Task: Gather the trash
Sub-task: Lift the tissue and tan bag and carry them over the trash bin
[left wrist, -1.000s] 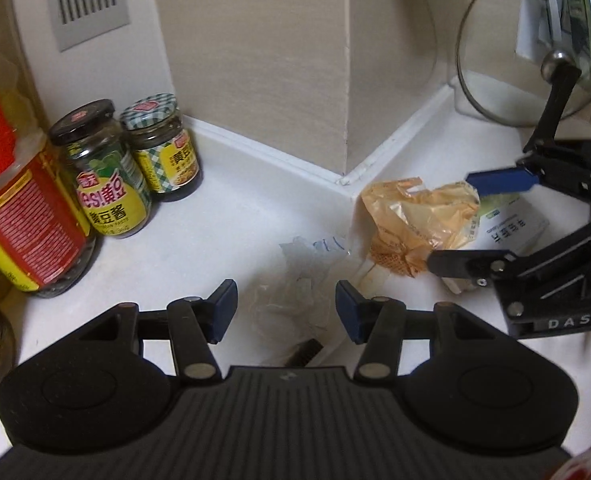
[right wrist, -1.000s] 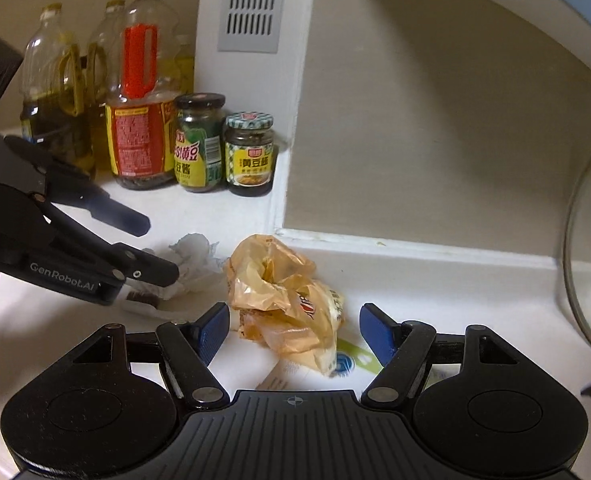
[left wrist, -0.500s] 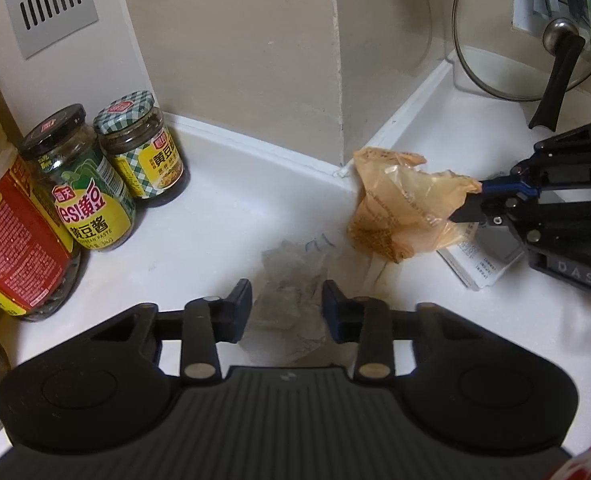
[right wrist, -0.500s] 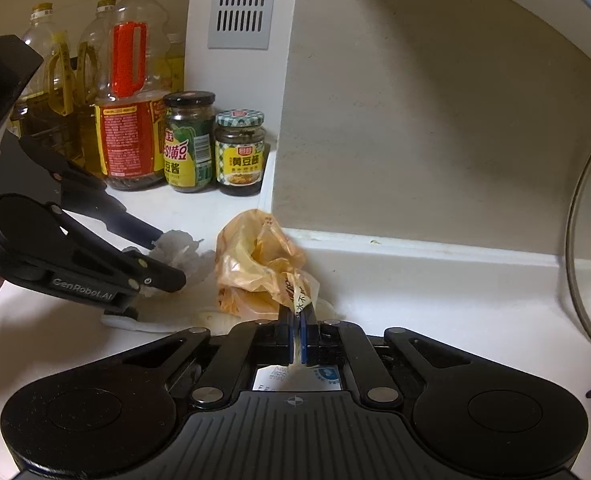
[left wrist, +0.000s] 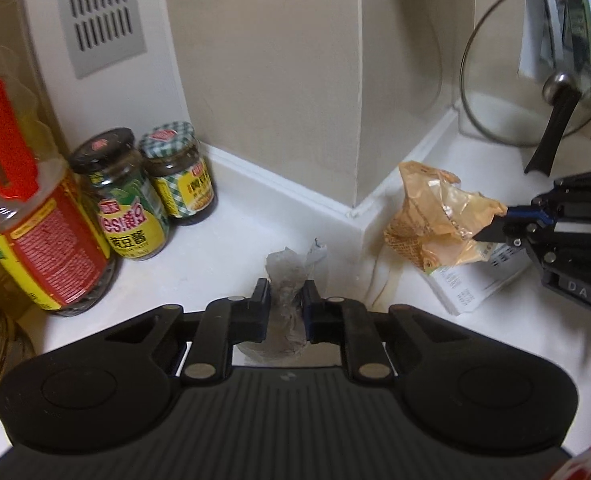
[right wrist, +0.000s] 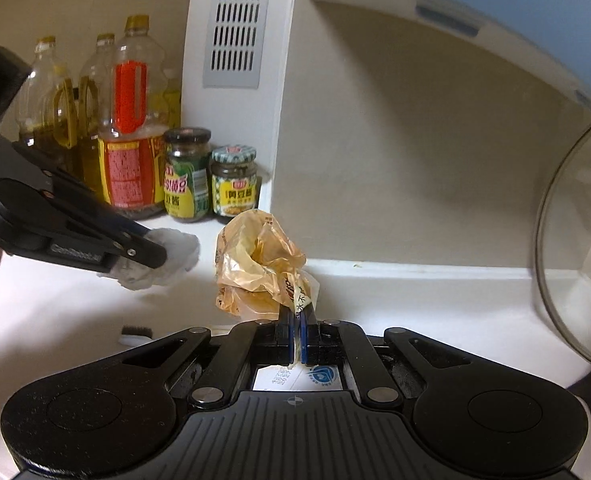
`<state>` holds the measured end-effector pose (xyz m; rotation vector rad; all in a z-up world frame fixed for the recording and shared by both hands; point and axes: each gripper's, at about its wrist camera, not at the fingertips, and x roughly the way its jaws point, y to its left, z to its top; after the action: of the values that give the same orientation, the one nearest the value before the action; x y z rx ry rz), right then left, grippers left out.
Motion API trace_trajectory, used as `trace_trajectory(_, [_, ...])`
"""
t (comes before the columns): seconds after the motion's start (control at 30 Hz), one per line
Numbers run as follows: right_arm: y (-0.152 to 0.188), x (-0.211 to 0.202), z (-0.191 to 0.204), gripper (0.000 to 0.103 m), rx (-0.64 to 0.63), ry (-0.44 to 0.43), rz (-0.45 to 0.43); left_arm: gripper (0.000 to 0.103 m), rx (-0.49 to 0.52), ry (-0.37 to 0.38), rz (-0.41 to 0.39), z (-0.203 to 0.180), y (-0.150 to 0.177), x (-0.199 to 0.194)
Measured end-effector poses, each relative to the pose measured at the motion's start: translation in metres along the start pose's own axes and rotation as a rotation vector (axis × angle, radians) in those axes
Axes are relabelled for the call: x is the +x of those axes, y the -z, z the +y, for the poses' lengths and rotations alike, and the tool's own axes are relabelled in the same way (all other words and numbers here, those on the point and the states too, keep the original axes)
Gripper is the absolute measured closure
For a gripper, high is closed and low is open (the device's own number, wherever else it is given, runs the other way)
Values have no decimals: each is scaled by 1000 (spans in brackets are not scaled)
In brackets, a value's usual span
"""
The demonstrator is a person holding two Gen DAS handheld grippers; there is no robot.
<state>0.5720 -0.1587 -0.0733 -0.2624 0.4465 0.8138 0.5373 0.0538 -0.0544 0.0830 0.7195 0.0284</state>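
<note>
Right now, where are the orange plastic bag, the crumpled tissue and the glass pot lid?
orange plastic bag [right wrist: 255,268], right wrist view, on its crinkled middle.
crumpled tissue [left wrist: 287,280], left wrist view, on the wad between the pads.
glass pot lid [left wrist: 499,92], left wrist view, on the glass.

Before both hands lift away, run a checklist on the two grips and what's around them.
1. Left gripper shut on tissue: ok.
2. Right gripper shut on bag: ok, by one edge only.
3. Bag off the counter: cannot tell.
4. Jars apart from both grippers: ok.
5. Leaflet under the bag stays behind: not ok, still trash to collect.
</note>
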Motion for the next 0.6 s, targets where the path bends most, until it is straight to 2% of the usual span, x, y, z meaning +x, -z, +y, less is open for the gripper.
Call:
trace_trajectory(0.3, [4, -56, 18, 100, 89, 44, 2, 88, -51, 34, -45, -11, 22, -67])
trace_trajectory(0.6, [29, -130, 69, 100, 161, 41, 15, 89, -108, 102, -71, -27, 75, -139])
